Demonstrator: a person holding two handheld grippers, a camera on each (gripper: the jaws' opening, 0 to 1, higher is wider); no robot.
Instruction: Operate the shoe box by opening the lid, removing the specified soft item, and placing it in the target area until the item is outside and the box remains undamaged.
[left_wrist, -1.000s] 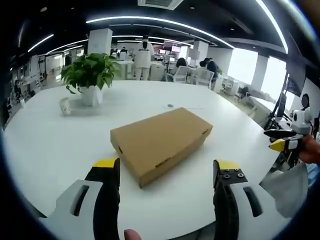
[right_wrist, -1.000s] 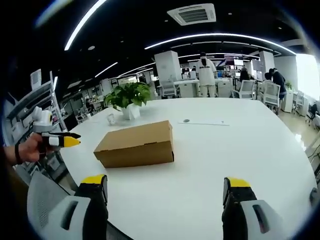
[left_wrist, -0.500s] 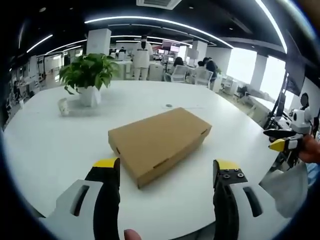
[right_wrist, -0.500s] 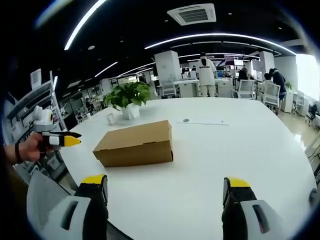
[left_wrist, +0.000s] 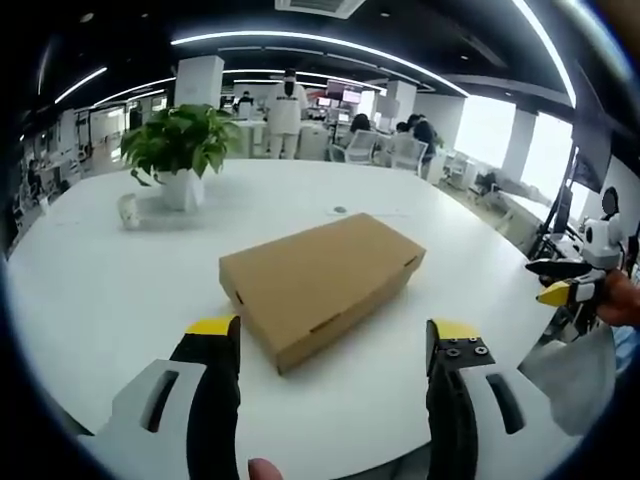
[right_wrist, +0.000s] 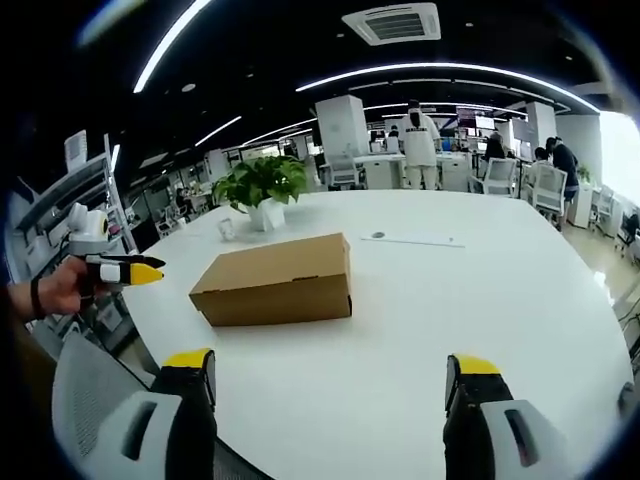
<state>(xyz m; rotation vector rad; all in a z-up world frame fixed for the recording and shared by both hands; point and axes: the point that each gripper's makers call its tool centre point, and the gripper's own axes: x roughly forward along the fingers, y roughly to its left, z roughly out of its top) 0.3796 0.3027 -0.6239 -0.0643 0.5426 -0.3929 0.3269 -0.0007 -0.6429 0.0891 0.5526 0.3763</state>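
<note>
A closed brown cardboard shoe box (left_wrist: 320, 283) lies flat on the round white table (left_wrist: 110, 290), its lid down. My left gripper (left_wrist: 330, 350) hovers open just short of the box's near corner, nothing between its jaws. In the right gripper view the same box (right_wrist: 275, 281) sits left of centre, well beyond my right gripper (right_wrist: 330, 375), which is open and holds nothing. The left gripper (right_wrist: 125, 271) shows at that view's left edge in a hand; the right gripper (left_wrist: 565, 285) shows at the left gripper view's right edge.
A potted green plant (left_wrist: 178, 150) in a white pot and a small cup (left_wrist: 129, 211) stand at the table's far left. A thin flat item (right_wrist: 412, 240) lies beyond the box. A grey chair back (right_wrist: 95, 400) is near. People and desks fill the office behind.
The right gripper view has tipped slightly, so the box sits a little lower and to the right. The box itself has not moved and both grippers stay open.
</note>
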